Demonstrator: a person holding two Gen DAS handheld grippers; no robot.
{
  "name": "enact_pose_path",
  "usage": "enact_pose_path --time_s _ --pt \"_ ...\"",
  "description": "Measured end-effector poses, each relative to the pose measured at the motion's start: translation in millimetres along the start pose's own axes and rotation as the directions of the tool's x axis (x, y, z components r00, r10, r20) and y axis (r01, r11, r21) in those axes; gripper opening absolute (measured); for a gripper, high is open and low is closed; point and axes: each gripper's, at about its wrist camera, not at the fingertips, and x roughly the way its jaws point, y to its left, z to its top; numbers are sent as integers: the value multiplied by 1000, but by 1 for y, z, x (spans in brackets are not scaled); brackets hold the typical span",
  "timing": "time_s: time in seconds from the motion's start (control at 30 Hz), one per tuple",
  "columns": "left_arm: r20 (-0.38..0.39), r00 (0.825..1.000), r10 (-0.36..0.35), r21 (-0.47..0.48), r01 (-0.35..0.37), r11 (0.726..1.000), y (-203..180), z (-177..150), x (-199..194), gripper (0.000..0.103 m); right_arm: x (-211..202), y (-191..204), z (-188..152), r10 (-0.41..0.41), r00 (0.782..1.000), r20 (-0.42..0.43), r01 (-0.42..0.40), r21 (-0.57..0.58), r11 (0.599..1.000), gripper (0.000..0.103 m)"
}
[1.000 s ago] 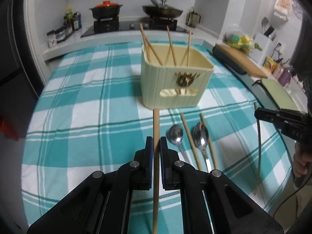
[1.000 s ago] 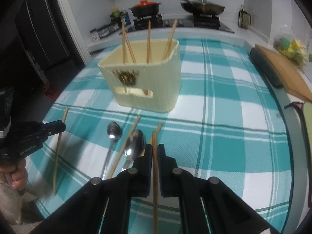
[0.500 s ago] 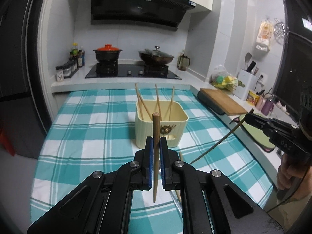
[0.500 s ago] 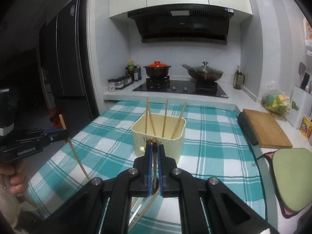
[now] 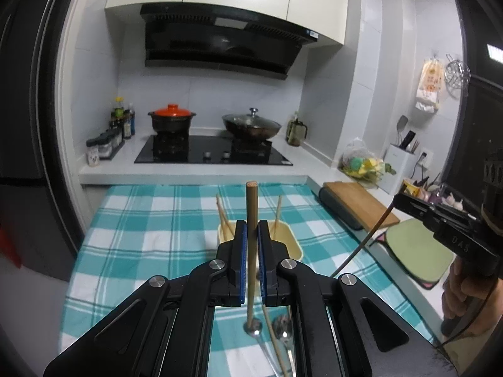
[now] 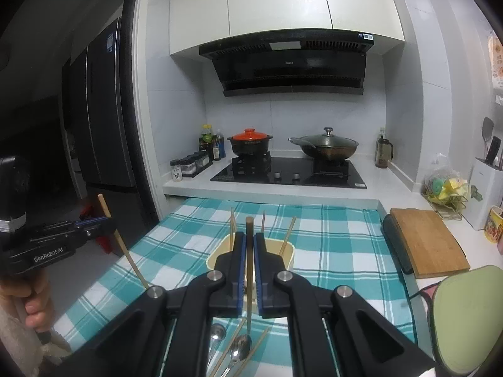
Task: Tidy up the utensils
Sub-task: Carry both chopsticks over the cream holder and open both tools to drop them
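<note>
L claw [image 5: 251, 238]: clamped on a chopstick [image 5: 251, 220], stick upright betw. the blue pads, top end above the fingertips, lower end hanging over the spoons. Also seen from R cam at far left [image 6: 94, 223], stick tilted there.
R claw [image 6: 248, 251]: clamped on a dark chopstick [image 6: 249, 270], near upright, tip showing just above the pads. In L cam it sits at right [image 5: 405, 204], stick slanting down-left from it.
Holder [image 5: 290, 242]: cream bin on the table, mid-cloth, partly hidden behind L claw; several chopsticks stand in it, leaning on the walls [image 5: 278, 213].
Spoons [image 6: 243, 344]: 2 metal, flat on cloth nearer the cams than the holder, bowls toward the holder; seen under both claws.
Loose sticks [image 5: 276, 345]: lie on cloth among the spoons; R cam shows 2 of them.
Table [image 6: 345, 251]: teal/white check cloth.
Both claws: raised above the table, holder ahead of & below them.
Right of table: wood board [image 6: 424, 242] on dark tray, green mat [image 6: 465, 314] nearer.
Back: hob w/ red-lid pot [image 5: 171, 119] & lidded wok [image 5: 251, 125], hood above, jars & bottles at left.
Hands: person's R hand [image 5: 465, 286] grips R handle; L hand [image 6: 34, 301] grips L handle.
</note>
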Motion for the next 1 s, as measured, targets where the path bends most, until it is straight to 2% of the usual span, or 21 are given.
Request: enact_pose_path --time_s 0.23,0.3,0.4,0.6,0.77,0.9,0.93,0.97,1.0 --pt "87 996 23 1 -24 1000 -5 55 40 4 25 -10 48 -13 998 68 14 -21 1000 5" --pt "88 995 37 4 -38 999 -5 62 59 4 37 -13 58 -14 997 74 16 -26 1000 5" --pt "50 998 46 0 -46 999 -6 63 95 4 61 -17 63 -16 998 63 18 -39 999 5" --pt "-81 995 59 -4 -60 998 1 38 163 4 122 -27 45 17 998 -66 -19 -31 999 5" --pt "-196 978 67 -23 -73 997 12 13 210 4 176 -38 17 70 973 -218 -67 20 998 5" --pt "-253 964 81 -26 -91 996 20 0 236 6 217 -46 0 97 949 -299 -78 74 994 5" --pt "-264 960 97 -22 -106 994 21 -1 241 8 225 -48 -1 100 946 -307 -77 86 993 7" --pt "-275 955 108 -22 -119 993 24 -1 245 19 234 -50 0 104 943 -315 -78 93 993 7" --pt "-283 952 114 -27 -127 992 26 0 246 37 241 -51 1 89 942 -324 -63 91 994 8"
